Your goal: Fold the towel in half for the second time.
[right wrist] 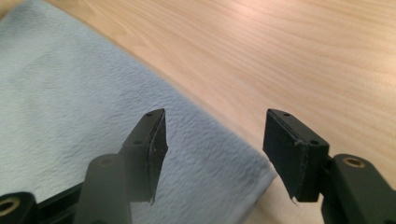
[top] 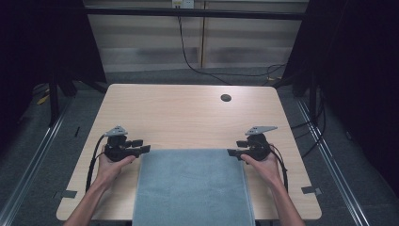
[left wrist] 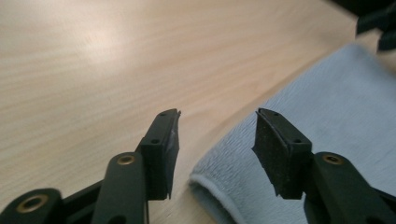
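Wooden table [top: 188, 113] carries a grey-blue towel [top: 193, 188] flat at its near edge, between both hands. High view adds a round cable hole [top: 226, 98]. Left gripper [top: 141, 147] and right gripper [top: 233, 152] sit at the towel's far corners, jaws apart, nothing gripped. No readable writing.

You will find no text, label, brand, number or sign that can be read anywhere here, on any surface.
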{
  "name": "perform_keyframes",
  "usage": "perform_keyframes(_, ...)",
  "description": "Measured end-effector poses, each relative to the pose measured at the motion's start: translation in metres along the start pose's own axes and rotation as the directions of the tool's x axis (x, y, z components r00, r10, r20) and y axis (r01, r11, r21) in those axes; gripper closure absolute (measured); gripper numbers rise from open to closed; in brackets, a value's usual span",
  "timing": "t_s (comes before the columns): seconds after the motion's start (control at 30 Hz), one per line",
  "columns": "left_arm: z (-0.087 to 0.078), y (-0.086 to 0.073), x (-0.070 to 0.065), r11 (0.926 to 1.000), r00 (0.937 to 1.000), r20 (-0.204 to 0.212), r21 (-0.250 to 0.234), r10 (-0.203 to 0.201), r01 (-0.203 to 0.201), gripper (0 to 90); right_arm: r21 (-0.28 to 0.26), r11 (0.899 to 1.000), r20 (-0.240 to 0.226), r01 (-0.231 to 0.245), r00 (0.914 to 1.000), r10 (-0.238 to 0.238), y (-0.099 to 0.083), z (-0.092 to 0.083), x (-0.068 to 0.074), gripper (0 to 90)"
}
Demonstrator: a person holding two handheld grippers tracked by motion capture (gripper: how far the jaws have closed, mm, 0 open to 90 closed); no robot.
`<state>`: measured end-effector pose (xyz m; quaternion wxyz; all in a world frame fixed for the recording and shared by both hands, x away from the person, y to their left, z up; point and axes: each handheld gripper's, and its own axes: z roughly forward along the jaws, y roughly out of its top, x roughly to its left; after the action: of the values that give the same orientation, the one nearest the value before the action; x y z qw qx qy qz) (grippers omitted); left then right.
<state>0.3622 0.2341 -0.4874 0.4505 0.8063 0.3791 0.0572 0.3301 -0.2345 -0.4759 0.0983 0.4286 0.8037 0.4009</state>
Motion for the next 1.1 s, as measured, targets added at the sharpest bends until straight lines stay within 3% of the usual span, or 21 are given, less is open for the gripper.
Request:
perform_keyframes(0.03,0.003,-0.002,0.001,0.9999,0.9998,0.019,0.01,-0.003,0.003,46.8,-0.003,1.0,0.0,-0.007,1.0,0.007,0.0,0.002,-0.002,39.1)
perform_keyframes(0.23,0.013,-0.007,0.003,0.9977,0.9999,0.011,0.068,0.009,-0.01,42.9,0.056,0.998,0.024,0.0,0.9997,-0.001,-0.009,0.017,-0.008,39.0)
perform_keyframes(0.33,0.017,-0.009,0.002,0.9958,0.999,0.038,0.088,0.023,-0.026,44.7,0.073,0.997,0.028,0.004,0.9996,-0.007,-0.013,0.022,-0.008,44.9)
perform_keyframes(0.37,0.018,-0.01,0.0,0.9949,0.9976,0.061,0.093,0.032,-0.037,52.8,0.072,0.997,0.021,0.001,0.9998,-0.003,-0.013,0.022,-0.008,49.3)
perform_keyframes(0.43,0.019,-0.01,-0.004,0.9924,0.9957,0.073,0.105,0.057,-0.064,59.9,0.075,0.997,0.016,0.005,0.9999,-0.006,-0.013,0.021,-0.007,63.3)
perform_keyframes(0.53,0.019,-0.011,-0.006,0.9917,0.993,0.103,0.109,0.058,-0.069,77.0,0.072,0.997,-0.008,0.012,0.9999,-0.012,-0.014,0.02,-0.003,77.3)
perform_keyframes(0.6,0.015,-0.011,-0.008,0.9938,0.9938,0.094,0.089,0.059,-0.067,80.9,0.065,0.998,-0.007,0.013,0.9999,-0.013,-0.013,0.016,-0.001,81.7)
perform_keyframes(0.8,-0.004,-0.008,-0.009,0.9999,0.9908,0.135,0.007,0.011,-0.012,82.1,0.005,1.0,-0.052,-0.003,0.9986,0.003,-0.009,0.001,0.005,84.4)
perform_keyframes(0.93,-0.014,0.003,-0.009,0.9986,0.9902,0.139,-0.053,0.013,-0.005,82.3,-0.041,0.999,-0.054,0.002,0.9985,-0.004,-0.001,-0.01,0.007,84.6)
perform_keyframes(1.03,-0.016,0.014,-0.006,0.9965,0.9925,0.121,-0.083,0.012,-0.002,82.3,-0.109,0.994,-0.062,-0.022,0.998,0.015,0.011,-0.02,0.002,84.6)
perform_keyframes(1.1,-0.015,0.022,-0.002,0.9966,0.9934,0.114,-0.083,0.011,-0.002,82.4,-0.125,0.992,-0.053,-0.02,0.9985,0.013,0.018,-0.022,0.0,84.5)
